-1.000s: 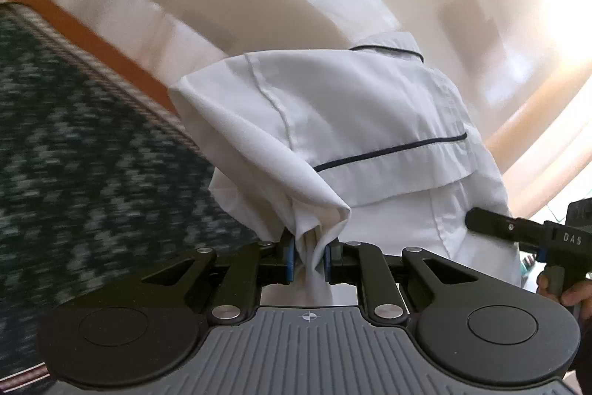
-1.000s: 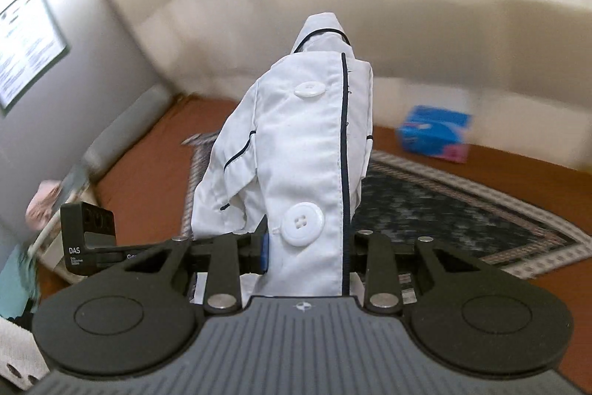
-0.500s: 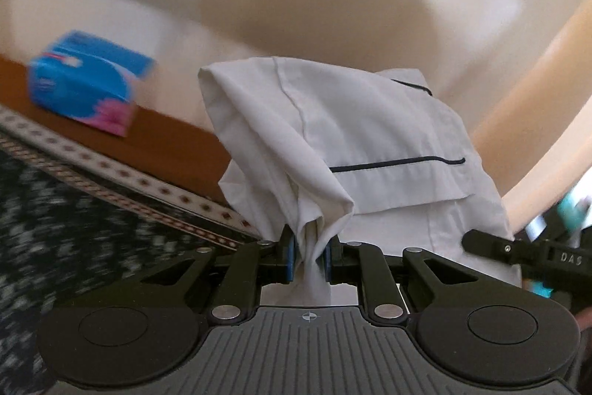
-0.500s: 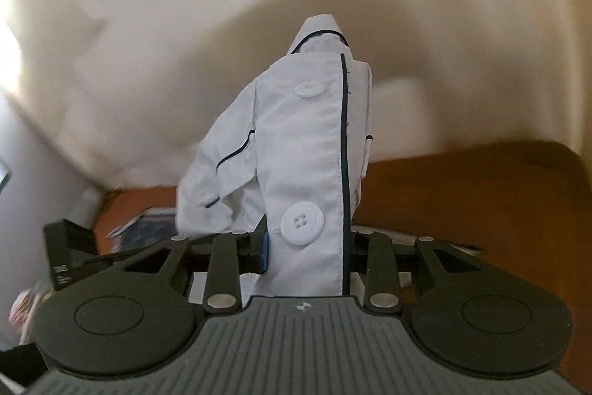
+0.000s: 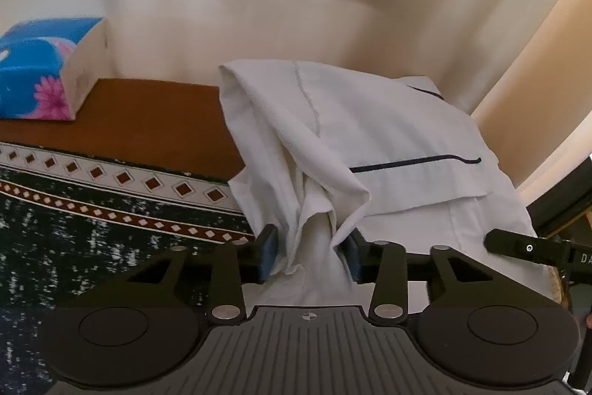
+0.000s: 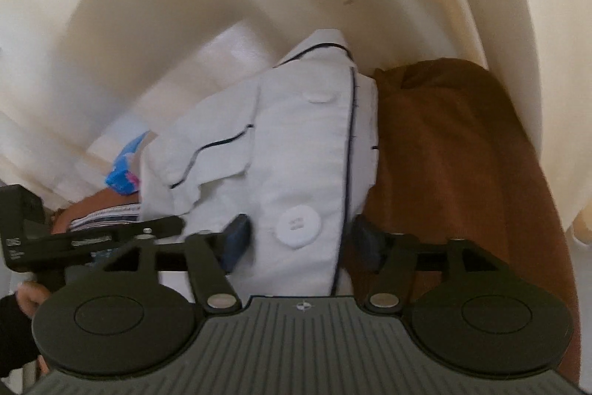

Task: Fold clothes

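Cream walls curve behind a brown floor (image 5: pixel 148 121) and a dark patterned rug (image 5: pixel 74 228), with a blue tissue box (image 5: pixel 33 69) at ten o'clock in the left wrist view. The white shirt (image 5: pixel 388 143) with navy piping lies bunched between both tools, its folded bulk stretching toward twelve o'clock.

The left hand-held gripper (image 5: pixel 309 250) is opening its jaws; a twisted tail of cloth still runs between the blue pads, but gaps show on either side, so nothing is pinched. The right hand-held gripper (image 6: pixel 299 239) is opening as well, the buttoned placket and a large white button (image 6: pixel 298 223) sitting loosely between its spread fingers (image 6: pixel 236 236).

Risks, as I judge them: with both grips letting go at once, the fold could slump or spring apart, since the bundle looks uneven and thick at the near edge. Cloth could also snag on a pad as the tools pull away, dragging a layer out of line. The button could catch the right jaw for the same reason. Whether the shirt rests fully on the floor I cannot tell
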The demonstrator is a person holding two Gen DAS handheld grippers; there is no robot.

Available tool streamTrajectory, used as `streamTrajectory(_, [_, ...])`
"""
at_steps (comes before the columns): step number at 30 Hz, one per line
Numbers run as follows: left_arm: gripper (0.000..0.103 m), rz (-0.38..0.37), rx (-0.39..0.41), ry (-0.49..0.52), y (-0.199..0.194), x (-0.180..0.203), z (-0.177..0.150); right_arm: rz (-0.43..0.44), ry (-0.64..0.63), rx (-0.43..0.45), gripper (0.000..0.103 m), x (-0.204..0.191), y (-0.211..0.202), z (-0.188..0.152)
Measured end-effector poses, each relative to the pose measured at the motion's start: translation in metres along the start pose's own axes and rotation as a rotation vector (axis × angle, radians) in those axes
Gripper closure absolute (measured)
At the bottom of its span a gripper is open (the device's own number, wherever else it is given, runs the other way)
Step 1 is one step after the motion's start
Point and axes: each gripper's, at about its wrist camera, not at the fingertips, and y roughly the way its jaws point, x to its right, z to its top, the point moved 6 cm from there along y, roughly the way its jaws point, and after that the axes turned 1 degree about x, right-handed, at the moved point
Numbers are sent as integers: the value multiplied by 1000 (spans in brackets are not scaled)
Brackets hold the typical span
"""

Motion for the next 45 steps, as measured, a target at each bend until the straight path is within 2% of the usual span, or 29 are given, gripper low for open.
streamTrajectory(1, [38,5,-1,-2,-5,0,0,-4,8,-6,28,1,-4,1])
streamTrajectory(3, [38,19,21,5,-25,-4,3,-27,-1,-5,28,-5,-10,7])
streamTrajectory(6, [38,21,89,36,-68,-8,7,-75,-90,93,28,-23,-44,19])
streamTrajectory(8, [38,-14,148,68,-101,4,13,-108,-171,166,28,-41,-71,24])
streamTrajectory(11, [39,-110,160,157,-112,33,26,-132,-305,210,29,-70,-90,23])
streamTrajectory(12, [39,-144,158,188,-109,44,29,-144,-344,205,35,-77,-88,22])
streamTrajectory(14, [38,-180,146,257,-98,68,30,-171,-405,197,54,-86,-78,22])
streamTrajectory(15, [38,-173,136,282,-87,73,29,-184,-402,196,66,-85,-70,24])
streamTrajectory(16, [38,-156,119,303,-73,75,27,-190,-391,194,68,-84,-63,26])
streamTrajectory(20, [38,-33,90,306,-28,59,28,-176,-394,169,68,-83,-33,33])
streamTrajectory(22, [38,26,77,266,-11,40,31,-178,-425,156,68,-83,-18,37])
streamTrajectory(24, [37,49,64,234,2,22,34,-187,-425,152,68,-79,0,44])
streamTrajectory(28, [28,73,38,177,23,-5,37,-219,-441,143,64,-75,35,54])
streamTrajectory(32, [28,73,29,166,35,-11,36,-271,-488,83,63,-75,68,51])
streamTrajectory(34, [27,82,21,160,36,-13,37,-286,-497,62,64,-73,72,51])
streamTrajectory(37, [34,90,23,159,17,-12,45,-274,-480,62,64,-77,59,55])
streamTrajectory(39, [39,94,73,169,-12,-10,54,-249,-443,101,64,-84,36,55])
streamTrajectory(42, [39,-18,148,141,-59,-6,56,-211,-438,152,64,-97,-9,43])
streamTrajectory(45, [39,-115,124,170,-66,15,39,-200,-430,176,60,-102,-43,23])
